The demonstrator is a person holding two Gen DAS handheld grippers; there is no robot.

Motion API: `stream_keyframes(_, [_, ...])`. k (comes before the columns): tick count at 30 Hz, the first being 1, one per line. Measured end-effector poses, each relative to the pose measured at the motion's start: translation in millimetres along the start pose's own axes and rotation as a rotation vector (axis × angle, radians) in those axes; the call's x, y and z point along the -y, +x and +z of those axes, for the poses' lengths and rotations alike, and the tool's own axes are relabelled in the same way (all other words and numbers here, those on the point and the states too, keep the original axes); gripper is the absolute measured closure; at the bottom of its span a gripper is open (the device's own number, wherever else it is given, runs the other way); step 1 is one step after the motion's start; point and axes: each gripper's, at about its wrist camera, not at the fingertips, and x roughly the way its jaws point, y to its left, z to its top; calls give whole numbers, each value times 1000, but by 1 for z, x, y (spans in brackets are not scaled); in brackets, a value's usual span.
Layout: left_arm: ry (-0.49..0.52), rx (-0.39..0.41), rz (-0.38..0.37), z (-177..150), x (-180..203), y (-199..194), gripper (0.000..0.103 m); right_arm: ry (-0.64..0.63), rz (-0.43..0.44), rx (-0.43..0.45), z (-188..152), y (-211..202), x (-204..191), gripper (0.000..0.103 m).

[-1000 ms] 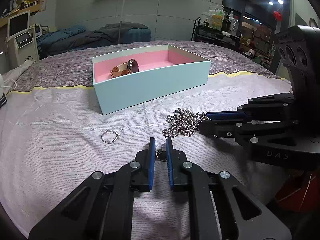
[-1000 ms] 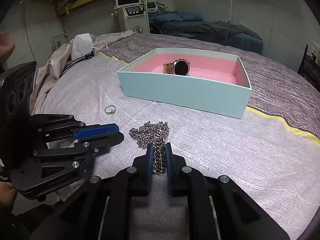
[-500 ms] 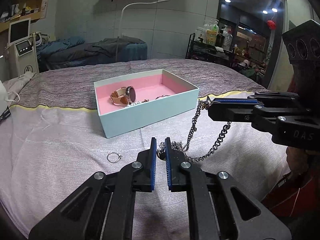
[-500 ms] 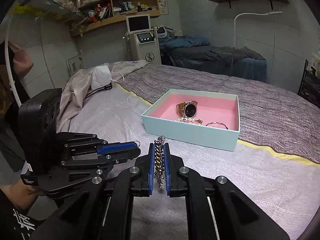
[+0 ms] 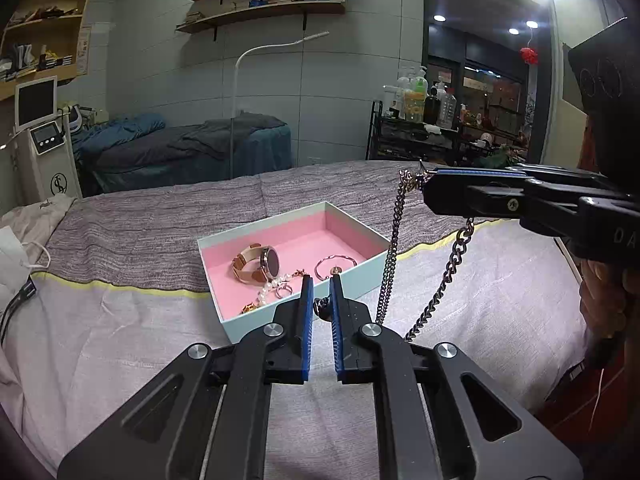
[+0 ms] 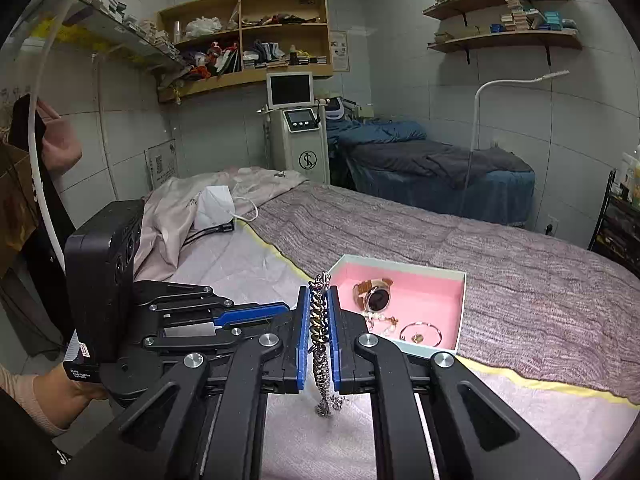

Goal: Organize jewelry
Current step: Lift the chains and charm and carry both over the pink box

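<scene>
A silver chain necklace point(image 5: 391, 256) hangs in the air between both grippers, above the bed. My right gripper point(image 6: 319, 300) is shut on one part of the necklace point(image 6: 320, 332); it shows at the right of the left wrist view point(image 5: 430, 188). My left gripper point(image 5: 321, 292) is shut on the chain's other end, a small clasp between the pads. The light blue box with pink lining point(image 5: 256, 240) lies just beyond, holding a rose-gold watch point(image 5: 260, 264), a pearl bracelet point(image 5: 276, 284) and a bangle point(image 5: 334, 266). The box also shows in the right wrist view point(image 6: 460, 312).
The bed has a pale sheet point(image 5: 100, 344) and a grey-purple blanket point(image 5: 160, 224). A white mask point(image 6: 214, 208) and cable lie at its far left. A machine with a screen point(image 6: 298, 136), another bed point(image 6: 432, 168) and a floor lamp point(image 6: 476, 128) stand behind.
Both grippers have risen higher with the necklace, lifting it fully off the sheet. The box now sits lower and farther in both views. The small ring on the sheet is out of view.
</scene>
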Motion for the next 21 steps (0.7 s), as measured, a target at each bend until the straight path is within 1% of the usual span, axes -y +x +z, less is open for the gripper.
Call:
stream_keyframes(8, [20,69,3,46,-11,-1,95,-44,-25,114,50,-16,5,95])
stream_keyframes(13, [30,104,24,69,-18,3,95,-40,-55,157,78,-14,16,95])
stream_keyframes(17, [11,122,25,83,-26,10,94,-33,-79,190,91,-9,23,95])
stream_keyframes(19, [11,119,26,89,-29,16,95,-31,-111,192,93,-2,28,95])
stream_keyframes(21, [6,111,28,91,-30,25,95,-13,-125,189,93,6,36,95])
